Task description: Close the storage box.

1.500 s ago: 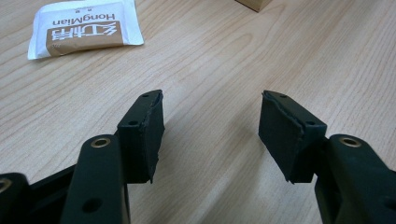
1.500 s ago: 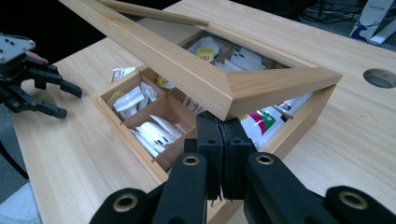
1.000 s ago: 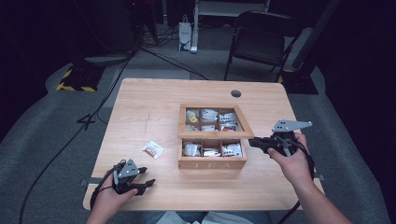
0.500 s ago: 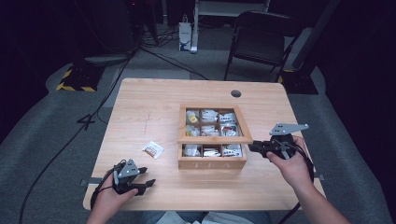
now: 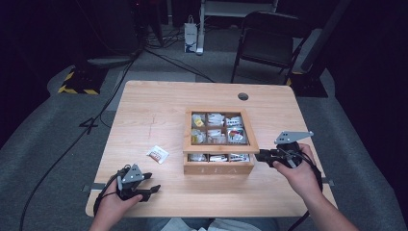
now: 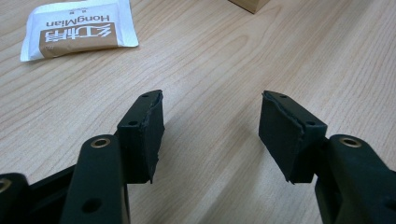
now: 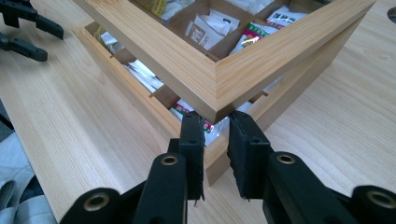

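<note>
Wooden tea box [image 5: 219, 166] sits centre-right of the high view, on the table [image 5: 159, 106]. Its framed lid [image 7: 219, 77] is raised at the near right corner, so the compartments show beneath it.

Right gripper [image 5: 262, 155] is at that corner; its jaws have just been opening, and they now stand slightly apart right under the lid's corner, apparently not clamping it.

Left gripper [image 5: 151, 189], lower left, rests agape over bare wood, holding nothing.

Handling judgement: the lid is stiff and light, probably hinged at the far edge, with a smooth finish that could slip. Best hold is the frame's front edge or corner.

Legible: "TEA" on the box front; "HongMian" on the loose sachet [image 6: 79, 30], upper left of the left gripper view.
</note>
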The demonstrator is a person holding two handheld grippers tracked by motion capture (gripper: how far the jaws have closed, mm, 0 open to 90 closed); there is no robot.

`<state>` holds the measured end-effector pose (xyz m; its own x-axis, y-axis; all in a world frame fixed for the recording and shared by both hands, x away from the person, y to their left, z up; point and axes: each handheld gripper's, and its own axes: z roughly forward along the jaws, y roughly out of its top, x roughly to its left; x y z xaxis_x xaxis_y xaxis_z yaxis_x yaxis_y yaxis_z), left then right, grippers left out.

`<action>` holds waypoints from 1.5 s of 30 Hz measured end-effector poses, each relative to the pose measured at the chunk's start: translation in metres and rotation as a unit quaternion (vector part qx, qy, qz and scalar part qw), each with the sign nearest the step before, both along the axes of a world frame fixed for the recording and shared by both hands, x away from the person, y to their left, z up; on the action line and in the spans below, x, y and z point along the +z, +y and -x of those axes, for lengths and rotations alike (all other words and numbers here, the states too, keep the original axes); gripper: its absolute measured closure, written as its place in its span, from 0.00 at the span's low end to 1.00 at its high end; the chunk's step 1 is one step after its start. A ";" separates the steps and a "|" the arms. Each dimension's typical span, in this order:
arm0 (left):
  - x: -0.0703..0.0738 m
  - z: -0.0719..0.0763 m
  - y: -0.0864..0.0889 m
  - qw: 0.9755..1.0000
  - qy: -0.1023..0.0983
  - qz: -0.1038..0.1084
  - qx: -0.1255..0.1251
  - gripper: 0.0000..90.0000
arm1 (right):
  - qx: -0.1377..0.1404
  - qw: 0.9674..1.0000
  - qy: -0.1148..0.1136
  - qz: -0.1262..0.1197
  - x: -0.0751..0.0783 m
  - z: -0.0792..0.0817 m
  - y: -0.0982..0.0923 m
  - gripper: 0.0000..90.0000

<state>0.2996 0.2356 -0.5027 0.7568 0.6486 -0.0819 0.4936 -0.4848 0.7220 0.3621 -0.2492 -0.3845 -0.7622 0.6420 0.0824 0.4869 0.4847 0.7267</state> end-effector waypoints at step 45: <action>0.000 -0.001 0.000 1.000 0.005 0.006 0.000 0.45 | 0.012 0.999 0.024 0.030 -0.017 0.001 0.003 0.82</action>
<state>0.3008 0.2353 -0.5027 0.7559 0.6474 -0.0970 0.5011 -0.4769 0.7222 0.3613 -0.2461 -0.4013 -0.7732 0.6290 0.0810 0.5086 0.5386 0.6717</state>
